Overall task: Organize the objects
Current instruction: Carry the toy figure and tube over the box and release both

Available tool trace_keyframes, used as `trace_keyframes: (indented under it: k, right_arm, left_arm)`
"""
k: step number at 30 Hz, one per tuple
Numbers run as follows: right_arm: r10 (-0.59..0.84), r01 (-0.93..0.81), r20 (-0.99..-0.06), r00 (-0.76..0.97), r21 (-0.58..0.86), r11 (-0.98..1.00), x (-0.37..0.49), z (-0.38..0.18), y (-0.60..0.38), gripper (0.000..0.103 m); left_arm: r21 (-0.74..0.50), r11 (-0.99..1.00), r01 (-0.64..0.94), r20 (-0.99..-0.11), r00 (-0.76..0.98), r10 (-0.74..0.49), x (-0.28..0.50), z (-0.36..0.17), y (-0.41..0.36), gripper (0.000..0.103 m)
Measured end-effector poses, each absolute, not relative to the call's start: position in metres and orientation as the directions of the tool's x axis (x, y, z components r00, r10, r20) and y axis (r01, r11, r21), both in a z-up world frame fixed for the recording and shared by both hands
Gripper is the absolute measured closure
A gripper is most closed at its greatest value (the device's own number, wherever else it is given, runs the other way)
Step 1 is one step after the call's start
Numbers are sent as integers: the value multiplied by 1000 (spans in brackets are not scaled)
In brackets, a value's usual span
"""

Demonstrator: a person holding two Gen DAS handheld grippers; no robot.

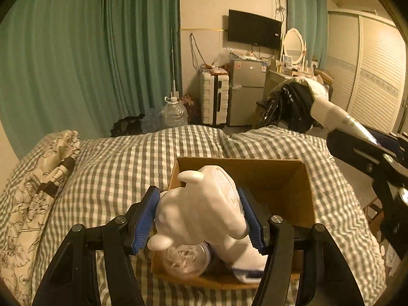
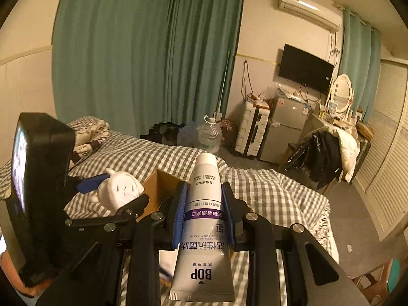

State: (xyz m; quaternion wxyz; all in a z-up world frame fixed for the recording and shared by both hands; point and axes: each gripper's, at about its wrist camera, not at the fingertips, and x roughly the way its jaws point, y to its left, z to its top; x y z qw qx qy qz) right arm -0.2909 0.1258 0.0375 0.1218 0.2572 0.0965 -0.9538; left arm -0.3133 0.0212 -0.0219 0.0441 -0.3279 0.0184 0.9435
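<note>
White toy figure [image 1: 201, 204] clamped in left hand-held gripper [image 1: 201, 219] over cardboard box [image 1: 280, 178]; right hand-held gripper [image 2: 204, 211] clamped on toothpaste tube [image 2: 204, 216].

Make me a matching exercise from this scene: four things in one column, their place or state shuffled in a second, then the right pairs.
Things:
1. white figurine
2. toothpaste tube
3. cardboard box
4. clear jar

Places or states:
A. lying inside the box
B. clamped in the right gripper
C. sitting open on the checked bedspread
D. clamped in the left gripper, over the box

Pairs: 1-D, 2-B, 3-C, 4-A
</note>
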Motion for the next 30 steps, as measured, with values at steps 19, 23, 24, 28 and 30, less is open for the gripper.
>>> trace_keyframes:
  k: [19,23,24,28,30]
  right_arm:
    - [-167,233,-610,-775,-30,-972,-345,-33,139,32]
    - [-167,214,-573,-802,-14,-977,-329,-10,151,30]
    - [-159,202,-565,-810,-15,-979,-322,-2,153,30]
    - [-138,177,-539,-831,-22,-984,-300,26,166,30]
    - [-126,165,-522,-843,-29,-986,-285,43,172,29]
  left_arm:
    - [5,-995,-98,-639,-766,72,-334,-70,23,7]
    - [0,-997,-84,-630,-774,65,-325,-57,21,7]
    - [0,-997,-77,-624,-779,60,-320,-51,20,7]
    - [2,-998,-70,-592,-804,56,-298,-22,18,3]
    - [4,-998,-65,-563,-825,51,-282,-3,16,1]
